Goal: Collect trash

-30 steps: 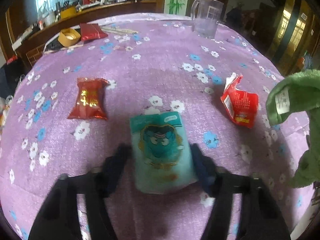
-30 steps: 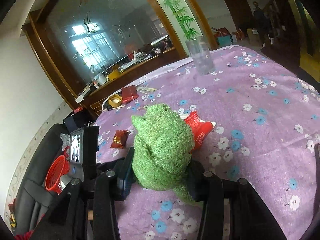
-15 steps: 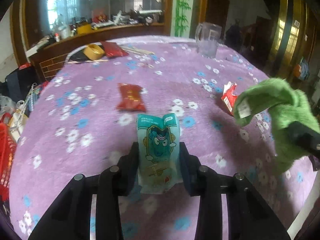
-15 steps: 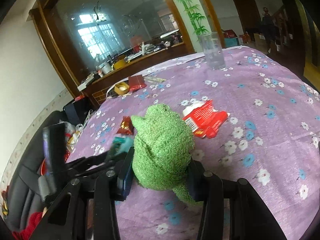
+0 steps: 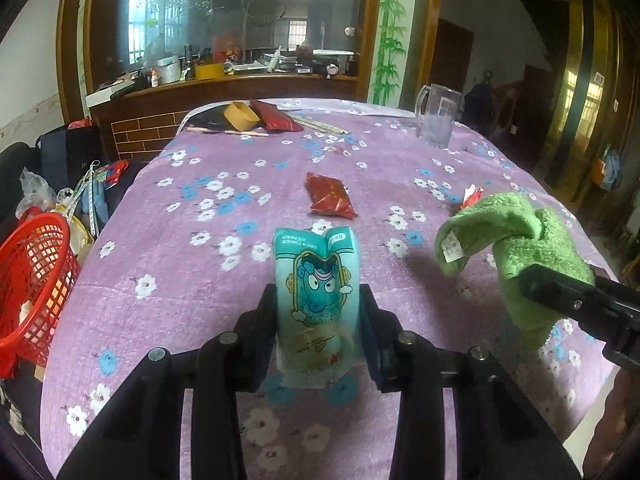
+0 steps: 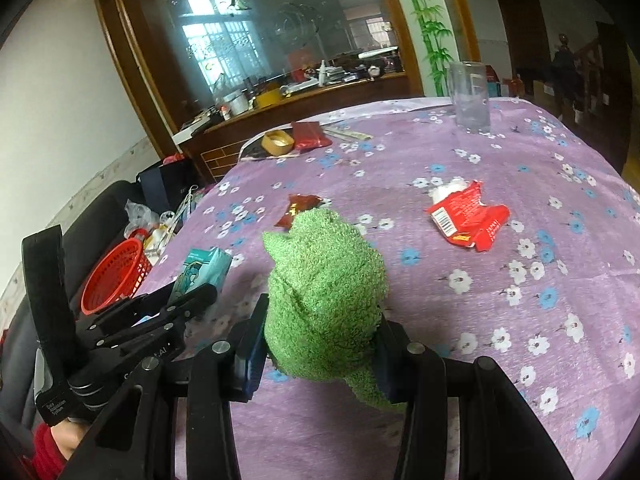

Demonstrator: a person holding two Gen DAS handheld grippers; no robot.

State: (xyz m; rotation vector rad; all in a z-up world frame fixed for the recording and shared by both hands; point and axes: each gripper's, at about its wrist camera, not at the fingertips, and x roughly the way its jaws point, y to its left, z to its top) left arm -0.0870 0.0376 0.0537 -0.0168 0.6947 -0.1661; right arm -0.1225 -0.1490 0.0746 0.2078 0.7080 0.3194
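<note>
My left gripper [image 5: 318, 316] is shut on a teal snack packet [image 5: 316, 296] with a cartoon face, held upright above the purple flowered tablecloth [image 5: 180, 272]. My right gripper [image 6: 320, 340] is shut on a fuzzy green cloth [image 6: 324, 296]. In the left wrist view that green cloth [image 5: 520, 248] hangs at the right. In the right wrist view the left gripper [image 6: 188, 296] with the teal packet [image 6: 202, 270] sits at the left. A small red wrapper [image 5: 330, 196] lies mid-table. A torn red wrapper [image 6: 468, 216] lies at the right, mostly hidden behind the cloth in the left wrist view.
A red mesh basket [image 5: 32, 280] stands off the table's left edge, among bags on a dark seat. At the far end are a clear glass mug [image 5: 436, 114], a yellow tape roll [image 5: 242, 116], a dark red packet [image 5: 278, 118] and chopsticks. A wooden cabinet lies beyond.
The left gripper closed on the teal packet, lifted it off the cloth and drew back towards the near-left side. The right gripper with the green cloth also shifted; the red basket came into view.
</note>
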